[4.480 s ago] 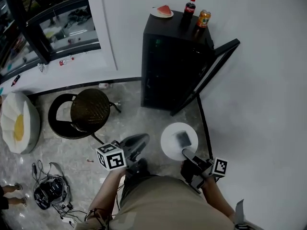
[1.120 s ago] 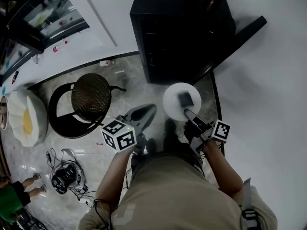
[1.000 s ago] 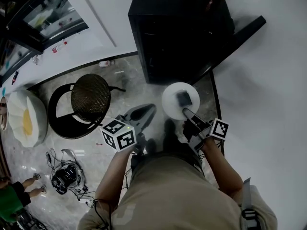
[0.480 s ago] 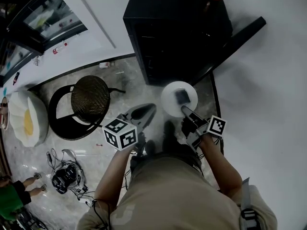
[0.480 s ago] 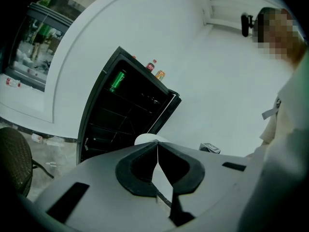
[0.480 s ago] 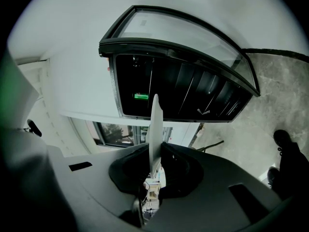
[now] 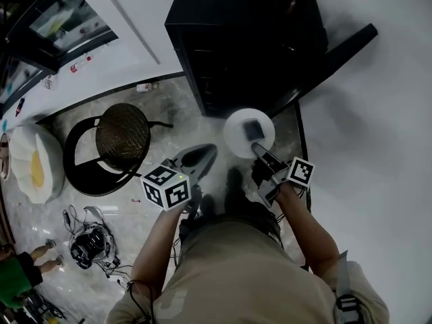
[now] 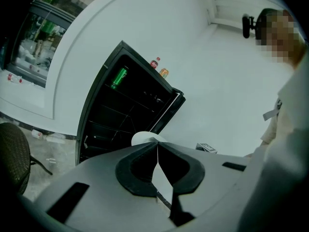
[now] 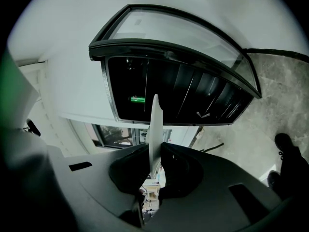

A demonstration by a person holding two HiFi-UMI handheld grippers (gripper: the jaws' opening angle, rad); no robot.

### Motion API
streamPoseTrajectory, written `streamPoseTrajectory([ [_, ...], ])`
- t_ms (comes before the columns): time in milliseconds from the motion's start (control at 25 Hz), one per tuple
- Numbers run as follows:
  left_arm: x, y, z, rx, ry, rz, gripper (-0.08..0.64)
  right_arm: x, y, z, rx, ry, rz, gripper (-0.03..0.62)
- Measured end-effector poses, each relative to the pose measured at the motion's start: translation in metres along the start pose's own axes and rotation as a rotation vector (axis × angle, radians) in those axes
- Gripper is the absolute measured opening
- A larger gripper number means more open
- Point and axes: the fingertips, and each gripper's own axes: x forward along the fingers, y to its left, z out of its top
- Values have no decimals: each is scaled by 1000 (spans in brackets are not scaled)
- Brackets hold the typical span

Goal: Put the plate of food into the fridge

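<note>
The right gripper (image 7: 260, 154) has its jaws closed on the rim of the white plate (image 7: 236, 123). The plate carries a dark piece of food (image 7: 253, 129) and sits just ahead of this gripper, in front of the open fridge (image 7: 229, 46). The left gripper (image 7: 197, 158) beside it has its jaws together and holds nothing.

One plate (image 7: 235, 131), one fridge (image 7: 223, 46), one chair (image 7: 121, 137) — two cans (image 8: 119, 77) (image 8: 164, 72), one bottle (image 8: 155, 62).
</note>
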Motion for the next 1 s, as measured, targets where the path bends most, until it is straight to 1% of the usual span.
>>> streamPoseTrajectory([
  [280, 18, 4, -1, -49, -2, -15, 12, 15, -10, 14, -10, -13, -8, 41],
  [640, 34, 16, -1, -66, 5, 15, 12, 29, -21, 29, -5, -31, -23, 41],
  [1000, 51, 22, -4, -56, 33, 28, 12, 38, -28, 33, -2, -23, -29, 41],
])
